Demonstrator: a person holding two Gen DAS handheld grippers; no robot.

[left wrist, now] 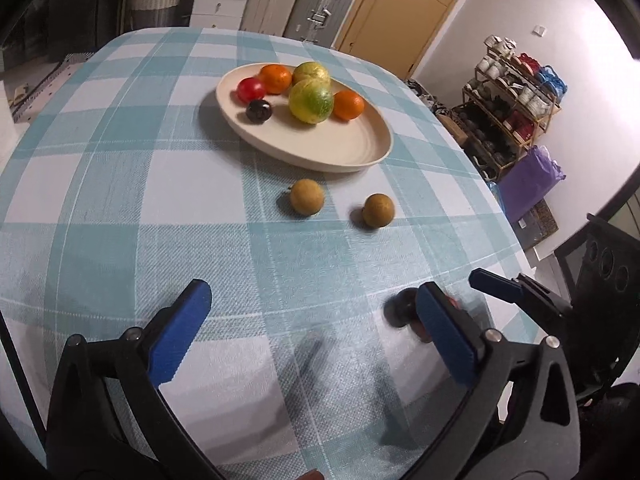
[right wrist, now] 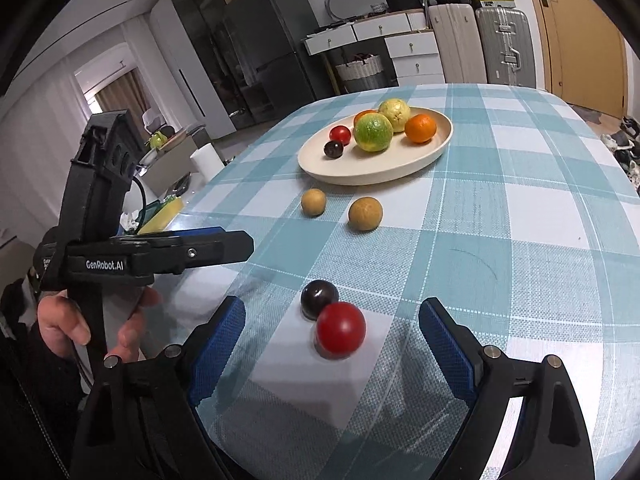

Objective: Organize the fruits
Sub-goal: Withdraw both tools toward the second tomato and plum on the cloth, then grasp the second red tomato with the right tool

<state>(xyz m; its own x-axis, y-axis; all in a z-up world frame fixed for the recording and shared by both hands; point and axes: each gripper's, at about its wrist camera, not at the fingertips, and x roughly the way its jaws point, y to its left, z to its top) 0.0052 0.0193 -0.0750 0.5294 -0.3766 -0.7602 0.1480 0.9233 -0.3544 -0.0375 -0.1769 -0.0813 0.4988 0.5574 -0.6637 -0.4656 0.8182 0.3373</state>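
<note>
A: Holding our left gripper point(left wrist: 316, 320) with its blue-padded jaws spread wide and nothing between them, we see, ahead and slightly left of it, the cream oval plate point(left wrist: 360, 148) with two oranges, two yellow-green round fruits, a red tomato and a dark plum.

B: Between that tool and the plate lie two tan round fruits point(left wrist: 307, 197), apart from each other on the teal-and-white checked tablecloth point(left wrist: 100, 208).

A: Our right gripper point(right wrist: 332, 332) is also spread apart, gripping nothing.

B: Just ahead of it, between its fingers, sit a small dark purple plum point(right wrist: 319, 298) and a glossy red cherry tomato point(right wrist: 341, 330), touching each other.
</note>
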